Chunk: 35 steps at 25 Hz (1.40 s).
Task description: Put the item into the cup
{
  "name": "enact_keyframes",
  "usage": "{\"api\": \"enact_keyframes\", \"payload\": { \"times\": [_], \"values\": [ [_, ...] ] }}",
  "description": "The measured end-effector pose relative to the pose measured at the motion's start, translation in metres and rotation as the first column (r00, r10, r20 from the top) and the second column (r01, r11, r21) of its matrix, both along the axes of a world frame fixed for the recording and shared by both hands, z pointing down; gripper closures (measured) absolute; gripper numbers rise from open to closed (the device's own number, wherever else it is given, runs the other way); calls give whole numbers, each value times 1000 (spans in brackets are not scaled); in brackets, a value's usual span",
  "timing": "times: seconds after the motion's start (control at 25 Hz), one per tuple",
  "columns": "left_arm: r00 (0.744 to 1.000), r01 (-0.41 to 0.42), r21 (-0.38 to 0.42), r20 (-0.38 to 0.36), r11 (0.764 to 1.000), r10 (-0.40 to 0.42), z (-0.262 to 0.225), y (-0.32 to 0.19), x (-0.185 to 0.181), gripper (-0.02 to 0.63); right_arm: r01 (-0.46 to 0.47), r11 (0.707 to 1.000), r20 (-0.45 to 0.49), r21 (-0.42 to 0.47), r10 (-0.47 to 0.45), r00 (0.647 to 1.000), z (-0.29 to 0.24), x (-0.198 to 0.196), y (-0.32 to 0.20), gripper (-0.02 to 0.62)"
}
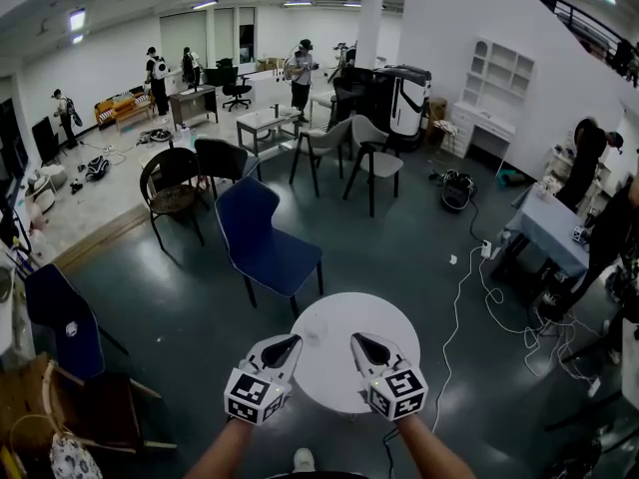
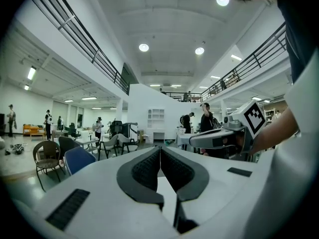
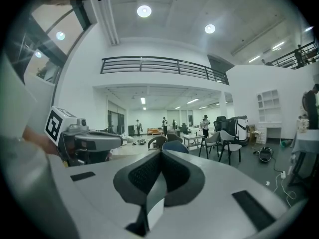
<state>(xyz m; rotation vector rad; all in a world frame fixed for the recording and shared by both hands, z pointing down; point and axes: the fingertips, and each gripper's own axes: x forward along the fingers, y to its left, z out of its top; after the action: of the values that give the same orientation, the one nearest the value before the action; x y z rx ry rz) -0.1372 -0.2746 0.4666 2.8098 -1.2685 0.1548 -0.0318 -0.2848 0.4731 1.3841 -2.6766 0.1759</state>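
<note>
A round white table (image 1: 334, 362) stands below me. Neither a cup nor an item shows clearly on it in any view. My left gripper (image 1: 293, 343) is held over the table's left part, jaws closed tip to tip with nothing between them. My right gripper (image 1: 359, 342) hangs over the table's middle, also shut and empty. In the left gripper view the dark pads meet at the left gripper (image 2: 160, 148), and the right gripper (image 2: 219, 139) shows beside it. In the right gripper view the pads meet at the right gripper (image 3: 160, 152), with the left gripper (image 3: 84, 141) to its left.
A blue chair (image 1: 262, 233) stands just behind the table, with dark and grey chairs (image 1: 180, 183) farther back. White cables (image 1: 469, 287) trail over the floor at the right. A grey-covered table (image 1: 554, 230) and people stand at the right and in the back.
</note>
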Motion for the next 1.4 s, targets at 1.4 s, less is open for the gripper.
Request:
{"api": "enact_keyframes", "payload": {
  "times": [1.4],
  "values": [
    [999, 31, 18, 8, 999, -31, -17, 149, 69, 586, 32, 999, 21, 8, -32, 999, -14, 73, 140, 580]
  ]
}}
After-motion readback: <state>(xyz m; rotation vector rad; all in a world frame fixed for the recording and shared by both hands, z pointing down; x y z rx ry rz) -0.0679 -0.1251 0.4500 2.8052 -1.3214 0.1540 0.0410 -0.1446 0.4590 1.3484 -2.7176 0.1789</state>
